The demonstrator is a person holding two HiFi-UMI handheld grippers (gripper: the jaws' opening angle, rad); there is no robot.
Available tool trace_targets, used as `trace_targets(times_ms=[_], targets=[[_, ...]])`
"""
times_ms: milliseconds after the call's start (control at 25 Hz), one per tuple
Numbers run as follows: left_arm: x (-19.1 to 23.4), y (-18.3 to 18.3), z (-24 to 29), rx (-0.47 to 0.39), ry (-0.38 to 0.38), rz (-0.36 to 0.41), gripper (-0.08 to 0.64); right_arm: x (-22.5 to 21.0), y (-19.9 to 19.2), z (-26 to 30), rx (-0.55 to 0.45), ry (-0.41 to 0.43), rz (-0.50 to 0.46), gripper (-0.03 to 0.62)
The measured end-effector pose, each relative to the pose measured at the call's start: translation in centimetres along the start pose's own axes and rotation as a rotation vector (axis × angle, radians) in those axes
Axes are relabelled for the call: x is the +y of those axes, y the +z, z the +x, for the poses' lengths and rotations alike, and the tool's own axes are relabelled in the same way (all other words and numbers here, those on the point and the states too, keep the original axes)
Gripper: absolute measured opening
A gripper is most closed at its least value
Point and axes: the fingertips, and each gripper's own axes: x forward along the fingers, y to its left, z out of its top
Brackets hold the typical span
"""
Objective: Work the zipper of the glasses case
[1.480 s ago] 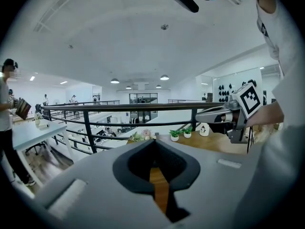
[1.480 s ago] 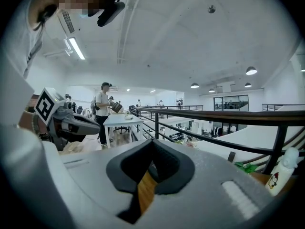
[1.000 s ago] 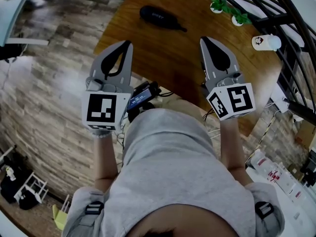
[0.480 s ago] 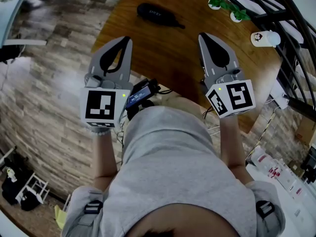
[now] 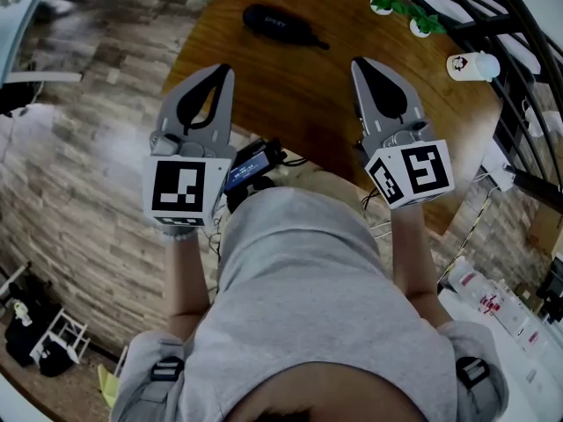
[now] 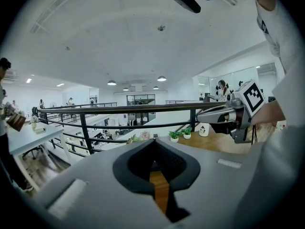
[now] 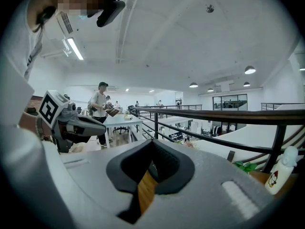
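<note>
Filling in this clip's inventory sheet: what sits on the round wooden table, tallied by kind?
Black oval glasses case: 1
Small green plants in white pots: 2
White bottle with a cartoon figure: 1
Pale flower bunch at the far edge: 1
Total: 5

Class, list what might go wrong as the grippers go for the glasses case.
The glasses case lies loose, far across the table; both the left gripper and right gripper are shut and empty, so a reach might shove it. The potted plants and white bottle stand near the right gripper's path and may be knocked.
</note>
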Motion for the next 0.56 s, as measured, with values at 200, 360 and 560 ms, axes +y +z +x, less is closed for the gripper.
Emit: trace_targets(times_ms=[200, 360, 560], targets=[[0.12, 0.01, 0.07, -0.002, 0.001, 0.000, 0.017, 0.19, -0.05, 0.18, 0.006, 0.003, -0.009, 0.002], [0.17, -0.06, 0.01, -0.001, 0.002, 0.000, 0.017, 0.34, -0.04, 0.21, 0.008, 0.005, -0.014, 0.002], [0.15, 0.04, -0.07, -0.002, 0.003, -0.001, 0.017, 0.41, 0.04, 0.09, 0.009, 0.005, -0.015, 0.002]])
